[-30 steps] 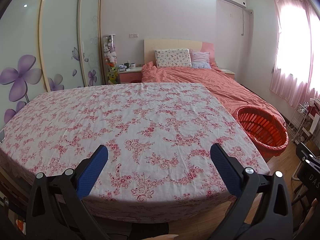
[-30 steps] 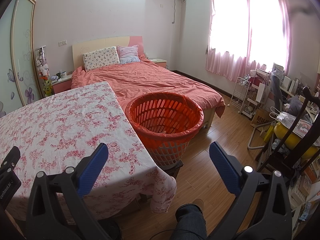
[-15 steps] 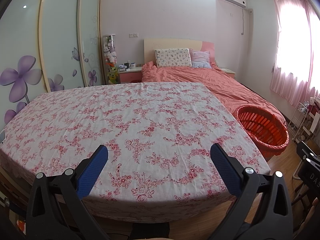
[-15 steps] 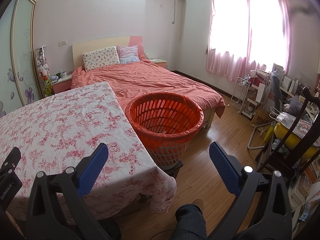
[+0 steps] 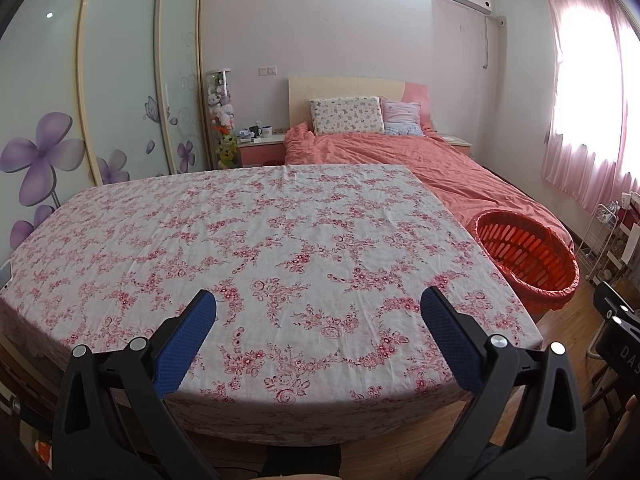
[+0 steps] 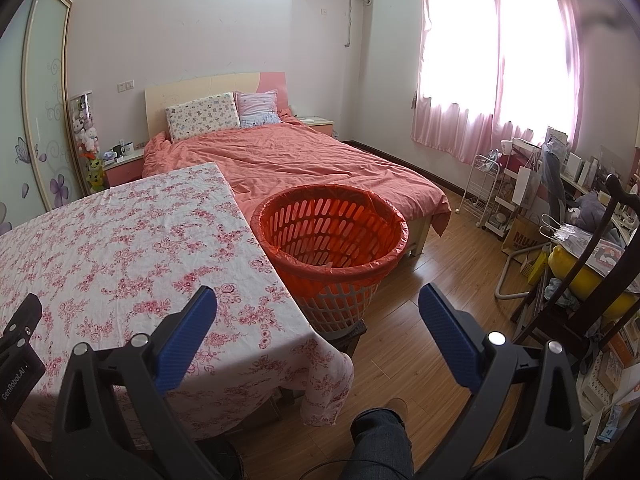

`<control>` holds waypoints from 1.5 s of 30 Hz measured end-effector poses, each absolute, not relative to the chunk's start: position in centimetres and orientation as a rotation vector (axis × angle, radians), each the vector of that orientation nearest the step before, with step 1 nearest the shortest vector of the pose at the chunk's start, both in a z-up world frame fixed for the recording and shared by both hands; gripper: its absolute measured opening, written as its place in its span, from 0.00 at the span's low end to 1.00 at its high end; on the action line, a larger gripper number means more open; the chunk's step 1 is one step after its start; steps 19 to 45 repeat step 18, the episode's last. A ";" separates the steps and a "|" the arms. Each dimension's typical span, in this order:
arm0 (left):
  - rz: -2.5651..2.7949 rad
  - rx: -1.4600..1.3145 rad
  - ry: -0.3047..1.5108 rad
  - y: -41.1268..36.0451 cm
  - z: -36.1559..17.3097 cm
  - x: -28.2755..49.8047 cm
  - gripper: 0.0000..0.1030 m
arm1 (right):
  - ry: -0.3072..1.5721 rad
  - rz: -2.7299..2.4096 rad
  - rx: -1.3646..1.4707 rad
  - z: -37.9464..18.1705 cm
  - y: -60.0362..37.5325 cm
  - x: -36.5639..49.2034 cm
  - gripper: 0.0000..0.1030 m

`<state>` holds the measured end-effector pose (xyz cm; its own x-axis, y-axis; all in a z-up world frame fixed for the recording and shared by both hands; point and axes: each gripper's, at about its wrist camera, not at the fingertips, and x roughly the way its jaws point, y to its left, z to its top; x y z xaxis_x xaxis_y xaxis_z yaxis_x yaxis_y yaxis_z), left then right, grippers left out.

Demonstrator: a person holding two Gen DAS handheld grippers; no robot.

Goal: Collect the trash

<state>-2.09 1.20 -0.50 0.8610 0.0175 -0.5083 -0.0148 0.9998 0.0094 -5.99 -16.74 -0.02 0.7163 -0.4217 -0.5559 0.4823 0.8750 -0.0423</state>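
An orange-lined plastic basket (image 6: pixel 332 232) stands on the floor off the table's right side; in the left wrist view the basket (image 5: pixel 528 256) shows at the right edge. Its inside looks bare. The table (image 5: pixel 280 240) wears a white cloth with red flowers, and no trash shows on it. My left gripper (image 5: pixel 318 308) hangs open over the table's near edge with nothing between its blue pads. My right gripper (image 6: pixel 318 304) is open too, held over the table's right corner and the floor, just short of the basket.
A bed with a coral duvet (image 6: pixel 296 160) lies beyond the table. A wire trolley (image 6: pixel 486 188), bags and a dark wooden chair (image 6: pixel 592 280) crowd the right wall. The person's jeans leg and shoe (image 6: pixel 384 428) show on the wooden floor below my right gripper. Sliding wardrobe doors (image 5: pixel 120 80) line the left.
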 end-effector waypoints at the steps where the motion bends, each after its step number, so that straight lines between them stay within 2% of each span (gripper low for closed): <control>1: 0.017 0.005 0.534 1.2 -0.5 -2.0 0.98 | 0.588 -0.502 0.108 0.0 -16.7 -6.0 0.96; 45: 0.022 0.006 0.534 1.5 -0.3 -1.9 0.98 | 0.589 -0.501 0.108 0.0 -16.7 -5.9 0.96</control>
